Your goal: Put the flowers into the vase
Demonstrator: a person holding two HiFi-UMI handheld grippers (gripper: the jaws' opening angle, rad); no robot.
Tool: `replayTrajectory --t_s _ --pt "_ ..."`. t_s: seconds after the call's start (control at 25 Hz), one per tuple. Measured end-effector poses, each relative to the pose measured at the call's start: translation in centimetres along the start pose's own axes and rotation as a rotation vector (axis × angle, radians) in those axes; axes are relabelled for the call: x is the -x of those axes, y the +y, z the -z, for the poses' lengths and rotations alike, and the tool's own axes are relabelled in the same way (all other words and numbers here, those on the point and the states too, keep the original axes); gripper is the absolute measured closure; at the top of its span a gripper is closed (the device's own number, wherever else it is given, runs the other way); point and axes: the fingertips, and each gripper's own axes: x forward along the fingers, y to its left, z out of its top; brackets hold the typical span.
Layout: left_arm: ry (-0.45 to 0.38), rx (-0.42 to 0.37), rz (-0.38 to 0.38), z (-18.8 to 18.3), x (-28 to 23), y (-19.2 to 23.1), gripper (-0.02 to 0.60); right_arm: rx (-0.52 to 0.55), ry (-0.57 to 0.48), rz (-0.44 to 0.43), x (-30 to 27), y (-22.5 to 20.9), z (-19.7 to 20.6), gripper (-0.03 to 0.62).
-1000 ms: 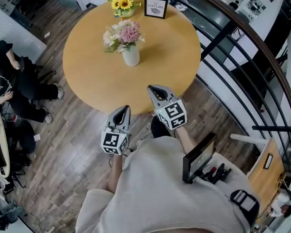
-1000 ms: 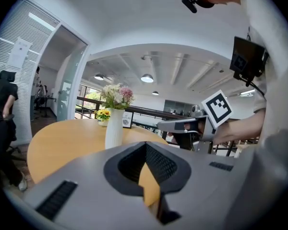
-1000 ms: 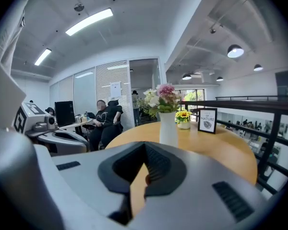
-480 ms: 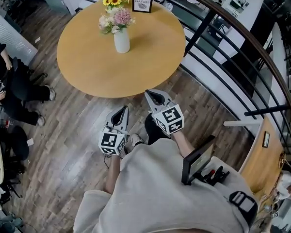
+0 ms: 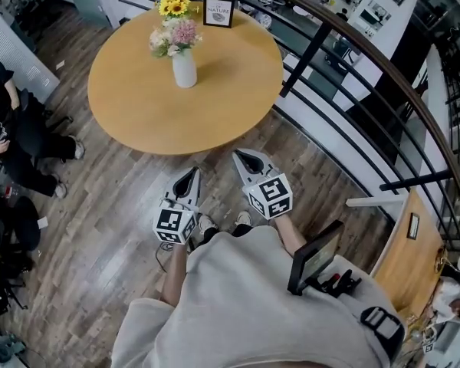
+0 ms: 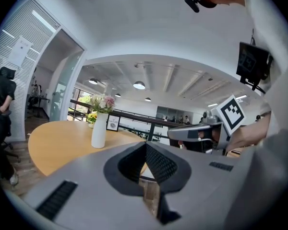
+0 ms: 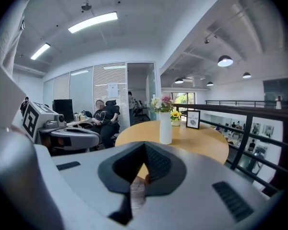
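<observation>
Left tool (image 5: 190, 176): clenched, empty, over the floor (image 5: 115, 198) off the bench's (image 5: 215, 102) 6 o'clock edge.
Right tool (image 5: 245, 158): clenched, empty, beside the left tool at its 2 o'clock.
Flowers (image 5: 173, 36): upright in the vase (image 5: 184, 69), toward the bench's 11 o'clock.
Sunflowers (image 5: 173, 6), frame (image 5: 218, 11): bench's 12 o'clock rim.
</observation>
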Motion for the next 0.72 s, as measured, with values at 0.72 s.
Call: replayTrajectory --t_s 0.72 --pt "0.023 -0.051 -0.013 -0.6 -3.2 -3.6 0.575 -0.006 -0.046 -0.063 0.1 -2.4 -0.8 0.586"
